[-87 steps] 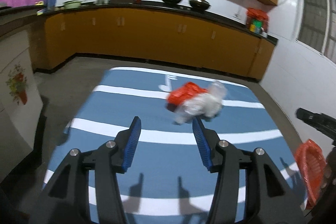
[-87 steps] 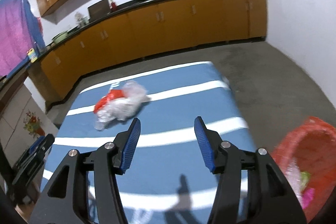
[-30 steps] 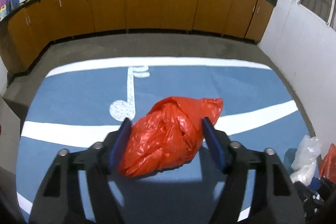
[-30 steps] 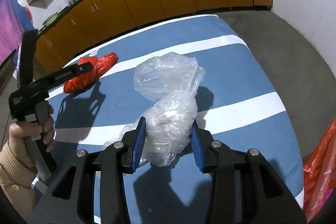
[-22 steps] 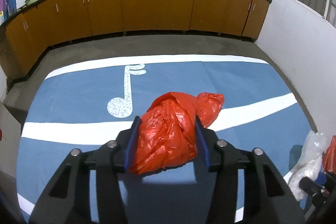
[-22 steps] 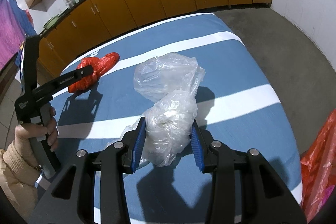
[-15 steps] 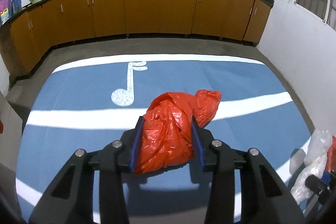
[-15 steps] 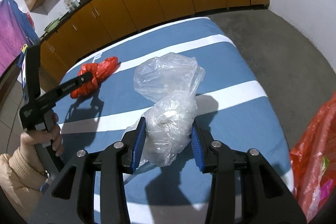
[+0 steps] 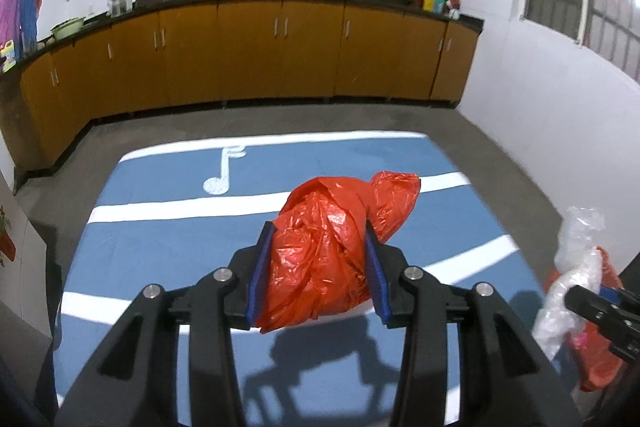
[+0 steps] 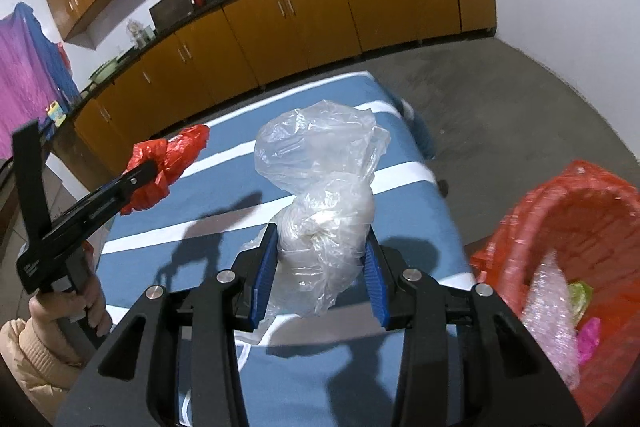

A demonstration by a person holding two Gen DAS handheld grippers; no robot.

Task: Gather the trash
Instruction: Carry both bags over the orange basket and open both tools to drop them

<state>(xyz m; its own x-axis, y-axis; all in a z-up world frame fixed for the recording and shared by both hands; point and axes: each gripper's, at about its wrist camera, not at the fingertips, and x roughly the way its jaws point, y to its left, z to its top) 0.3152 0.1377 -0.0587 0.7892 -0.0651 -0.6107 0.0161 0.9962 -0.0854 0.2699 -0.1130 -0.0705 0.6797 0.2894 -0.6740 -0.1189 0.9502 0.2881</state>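
Observation:
My left gripper (image 9: pixel 318 231) is shut on a crumpled red plastic bag (image 9: pixel 332 251) and holds it above the blue table (image 9: pixel 160 227). It also shows in the right wrist view (image 10: pixel 168 163), at the left. My right gripper (image 10: pixel 320 231) is shut on a clear plastic bag (image 10: pixel 324 187), lifted above the table's right part. That clear bag also shows in the left wrist view (image 9: pixel 572 267), at the right edge. A red basket lined with a red bag (image 10: pixel 568 227) stands on the floor to the right of the table, with trash inside.
The blue cloth has white stripes and a white music note (image 9: pixel 224 171). Orange kitchen cabinets (image 9: pixel 260 55) run along the far wall under a dark counter with woks. A white wall (image 9: pixel 540 115) stands to the right, with grey floor (image 10: pixel 500 99) between.
Both grippers closed on their bags and lifted them off the table. The right gripper has swung to the right, toward the red basket, which now fills more of its view.

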